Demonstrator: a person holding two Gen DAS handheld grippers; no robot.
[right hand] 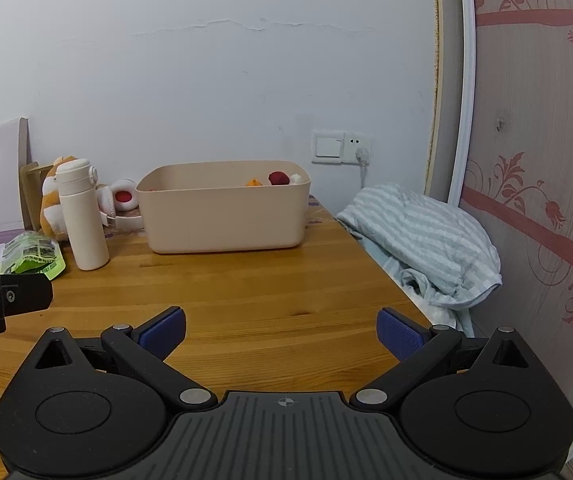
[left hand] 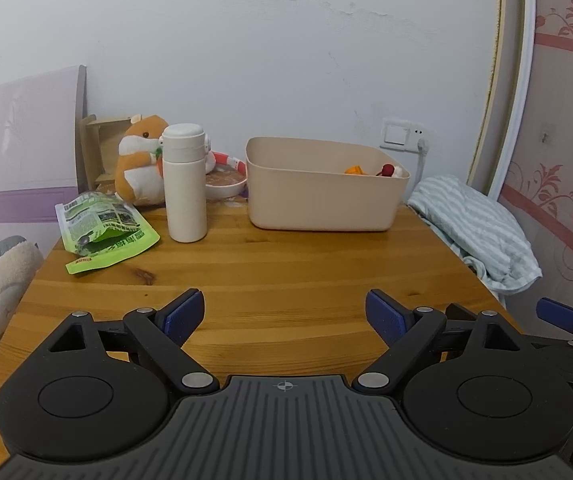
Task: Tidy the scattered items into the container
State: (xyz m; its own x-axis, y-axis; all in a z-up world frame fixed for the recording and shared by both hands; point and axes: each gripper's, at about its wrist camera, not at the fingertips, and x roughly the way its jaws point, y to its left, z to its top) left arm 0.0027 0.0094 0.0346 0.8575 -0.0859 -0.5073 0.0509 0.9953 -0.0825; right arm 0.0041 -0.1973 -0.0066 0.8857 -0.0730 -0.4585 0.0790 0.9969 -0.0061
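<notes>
Wooden table (left hand: pixel 278 264) against a pale wall, seen from both wrist cameras. Left gripper (left hand: pixel 284 312) low over the near part of the table, its blue-padded jaws spread wide with only bare wood between them; right gripper (right hand: pixel 280 330) likewise held apart and empty, near the table's right edge. Beige container (left hand: pixel 318 200) at the back of the table, upright; inside it, small toys, an orange piece (left hand: pixel 353 169) and a dark red one (left hand: pixel 387 169), showing just above the rim. White bottle (left hand: pixel 185 184) upright to the left of the container, well apart from it; green snack pouch (left hand: pixel 104 232) lying flat further left, near the table's left edge; hamster plush (left hand: pixel 138 160) behind the bottle against the wall; white headphones (right hand: pixel 120 200) with red ear pads between plush and container. Striped bedding (right hand: pixel 422 240) heaped beside the table's right edge; wall socket (right hand: pixel 356 148) above it.
</notes>
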